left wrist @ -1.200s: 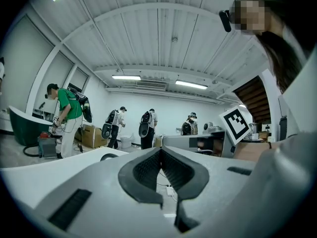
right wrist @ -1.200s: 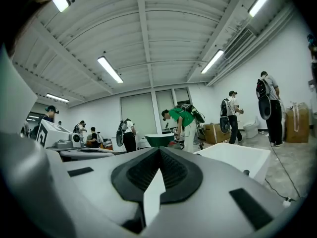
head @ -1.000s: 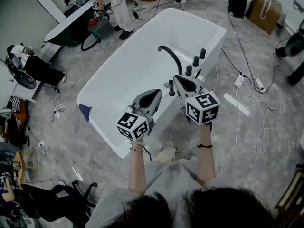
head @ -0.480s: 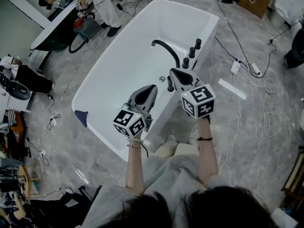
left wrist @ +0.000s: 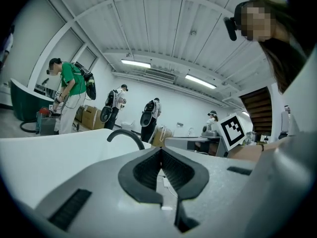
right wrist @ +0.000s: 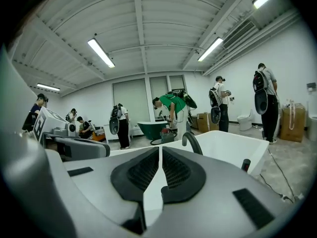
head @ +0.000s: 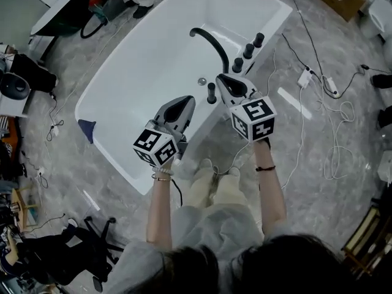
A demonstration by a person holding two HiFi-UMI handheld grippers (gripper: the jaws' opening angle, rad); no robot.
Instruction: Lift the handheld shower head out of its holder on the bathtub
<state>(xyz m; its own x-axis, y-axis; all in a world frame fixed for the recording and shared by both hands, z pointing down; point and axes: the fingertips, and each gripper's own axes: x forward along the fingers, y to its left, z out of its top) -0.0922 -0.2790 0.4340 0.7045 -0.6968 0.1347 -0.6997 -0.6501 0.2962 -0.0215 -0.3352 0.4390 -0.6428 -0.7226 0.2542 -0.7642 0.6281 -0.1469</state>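
Your left claw (head: 186, 98) and right claw (head: 219, 78) are both pinched shut, empty. One white oval bathtub (head: 147, 60) carries one curved black spout (head: 211, 41) and four black cylindrical fittings (head: 248, 51).

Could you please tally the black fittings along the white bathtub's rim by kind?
curved spout: 1
knobs: 3
handheld shower head: 1
Total: 5
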